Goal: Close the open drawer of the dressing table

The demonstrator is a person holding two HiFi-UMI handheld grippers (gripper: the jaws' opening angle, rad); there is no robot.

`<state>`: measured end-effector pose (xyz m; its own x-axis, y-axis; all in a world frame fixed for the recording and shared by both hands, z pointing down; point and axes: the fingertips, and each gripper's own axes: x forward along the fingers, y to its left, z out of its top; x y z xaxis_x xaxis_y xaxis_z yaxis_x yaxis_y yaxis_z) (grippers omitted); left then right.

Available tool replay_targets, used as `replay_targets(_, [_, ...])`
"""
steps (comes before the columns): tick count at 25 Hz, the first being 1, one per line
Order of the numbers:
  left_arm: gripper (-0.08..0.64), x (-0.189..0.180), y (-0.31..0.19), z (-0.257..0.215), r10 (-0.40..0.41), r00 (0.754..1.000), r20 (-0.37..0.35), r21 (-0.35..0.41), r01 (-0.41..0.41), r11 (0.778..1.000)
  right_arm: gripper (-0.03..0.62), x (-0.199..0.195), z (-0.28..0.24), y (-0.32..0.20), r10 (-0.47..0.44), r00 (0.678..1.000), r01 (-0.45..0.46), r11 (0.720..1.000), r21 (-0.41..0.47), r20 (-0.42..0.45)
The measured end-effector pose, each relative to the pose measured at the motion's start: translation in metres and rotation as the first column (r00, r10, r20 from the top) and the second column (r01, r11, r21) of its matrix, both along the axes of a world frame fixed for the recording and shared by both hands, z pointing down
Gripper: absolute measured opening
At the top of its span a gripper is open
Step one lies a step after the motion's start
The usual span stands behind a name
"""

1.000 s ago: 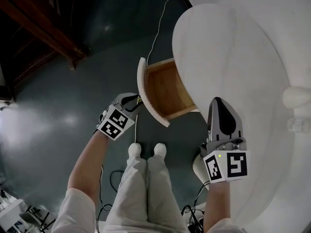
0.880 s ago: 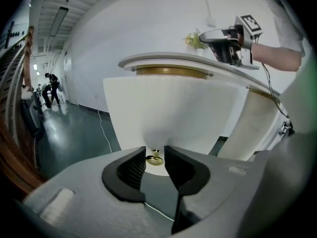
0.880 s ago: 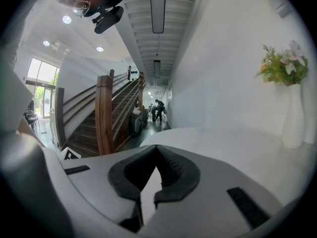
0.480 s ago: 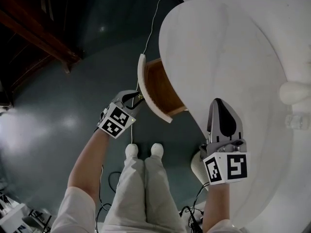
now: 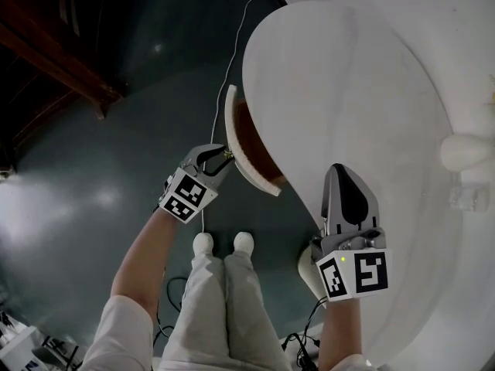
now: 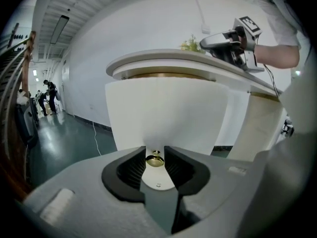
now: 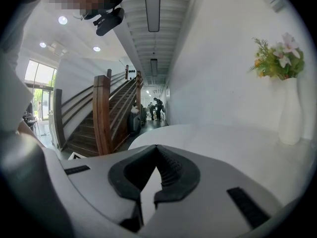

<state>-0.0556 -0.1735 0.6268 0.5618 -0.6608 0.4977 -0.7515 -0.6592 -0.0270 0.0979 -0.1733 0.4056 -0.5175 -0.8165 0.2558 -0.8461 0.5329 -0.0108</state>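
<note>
— Left hand-held gripper has its jaws pinched on the small brass knob of the drawer; nothing else is between them.

— And the drawer itself?

— Part-way out from under the white bench. A strip of its wooden inside shows, and its curved front faces the person. I'd judge the closing push under way, not finished.

— The other one?

— Right hand-held gripper sits over the bench top, jaws pressed together on nothing. Whether it rests on the top or hovers just above it, I can't quite tell from here.

— What could spoil it?

— The knob is small and round. Push off-line and it may slip from the pads, or the drawer may skew and bind before it seats. A hard shove could slam the front home and jolt the vase of flowers standing on the bench.
</note>
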Motion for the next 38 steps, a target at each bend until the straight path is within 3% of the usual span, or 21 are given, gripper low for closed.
replay_targets(15, [0.114, 0.034, -0.027, 0.003, 0.020, 0.997, -0.074, 0.084, -0.013, 0.996, -0.005, 0.009, 0.013, -0.008, 0.037, 0.999, -0.034, 0.997, -0.067, 0.038])
replay_targets(26, [0.114, 0.063, -0.049, 0.005, 0.027, 0.991, -0.130, 0.091, -0.015, 0.996, -0.005, 0.009, 0.016, -0.007, 0.041, 0.998, -0.038, 0.997, -0.072, 0.039])
replay_targets(38, [0.112, 0.093, -0.070, 0.004, 0.065, 0.990, -0.129, 0.090, -0.053, 0.995, -0.005, 0.008, 0.013, -0.007, 0.054, 0.998, -0.051, 0.996, -0.069, 0.041])
